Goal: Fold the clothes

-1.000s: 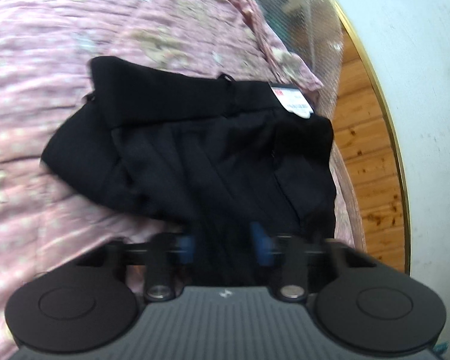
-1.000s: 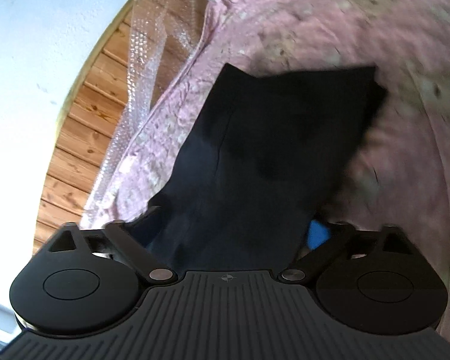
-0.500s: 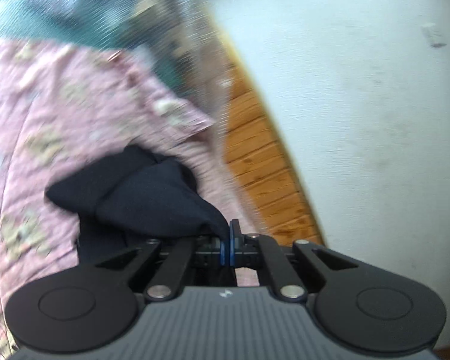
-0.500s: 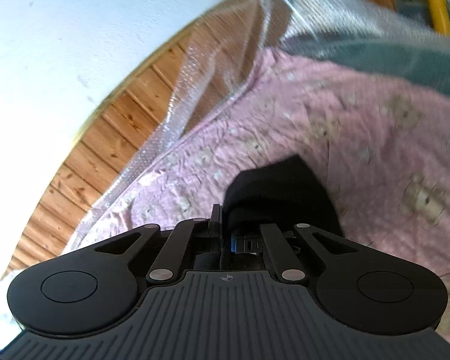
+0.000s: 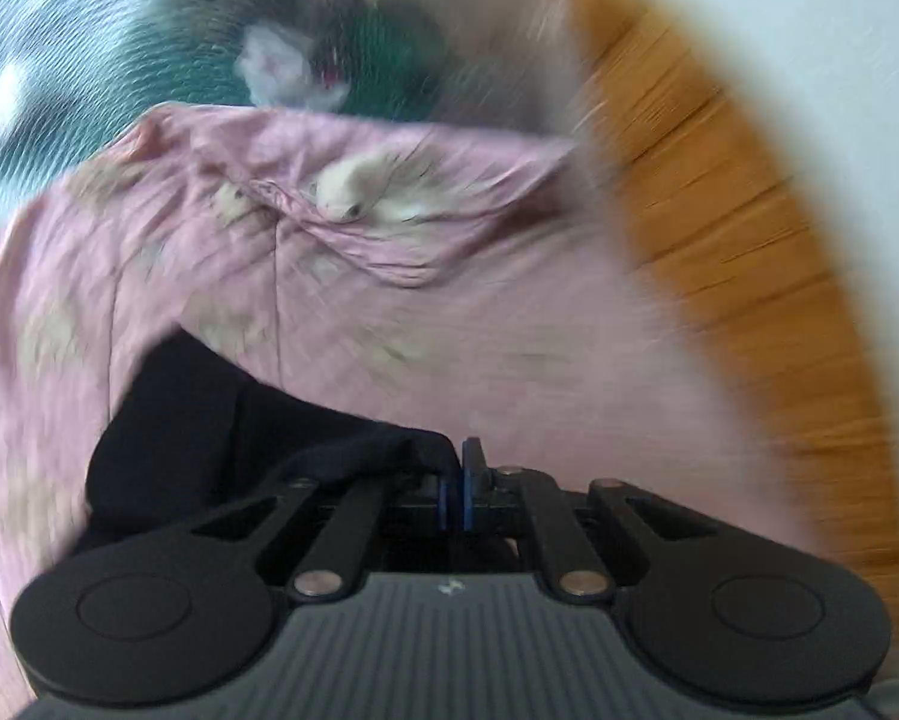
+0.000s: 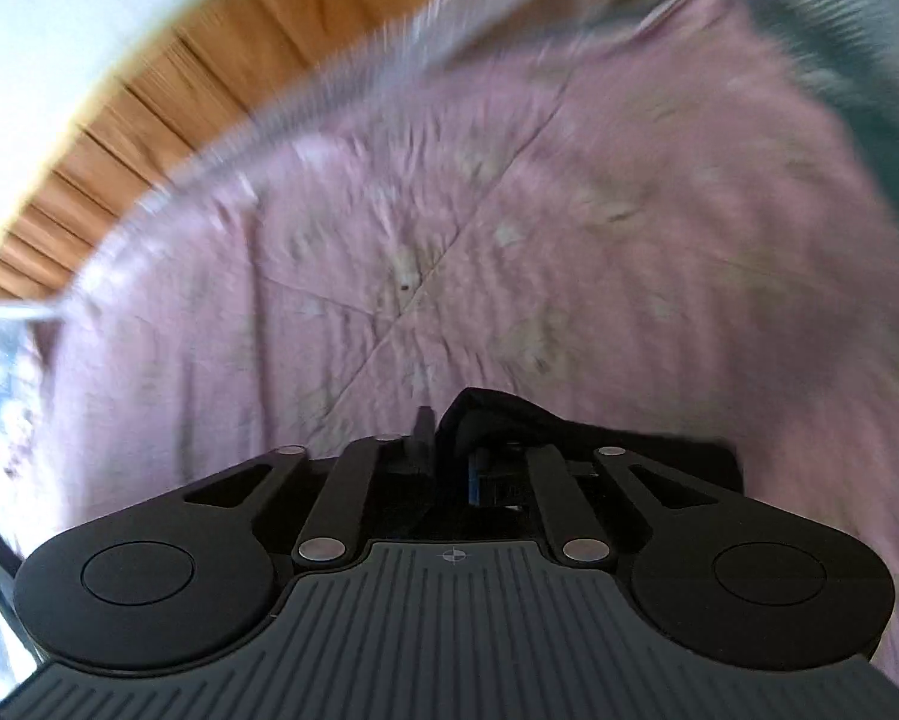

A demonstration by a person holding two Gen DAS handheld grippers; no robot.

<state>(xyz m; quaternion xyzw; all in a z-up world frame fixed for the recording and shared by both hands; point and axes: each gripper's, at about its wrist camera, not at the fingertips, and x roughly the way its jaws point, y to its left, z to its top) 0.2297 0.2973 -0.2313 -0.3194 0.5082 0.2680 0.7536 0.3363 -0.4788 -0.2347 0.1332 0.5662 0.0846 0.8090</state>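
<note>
A black garment lies bunched at the lower left of the left wrist view, over a pink patterned bedsheet. My left gripper is shut on an edge of this garment. In the right wrist view, my right gripper is shut on another fold of the black garment, which trails off to the right just above the sheet. Both views are motion-blurred.
A wooden floor and a white wall lie past the bed's right edge in the left view. Teal bedding lies beyond the sheet. In the right view the floor is at the upper left.
Both grippers closed on the black garment, which had lain spread on the sheet. They then lifted and swung it, so the garment now hangs bunched close to the fingers.
</note>
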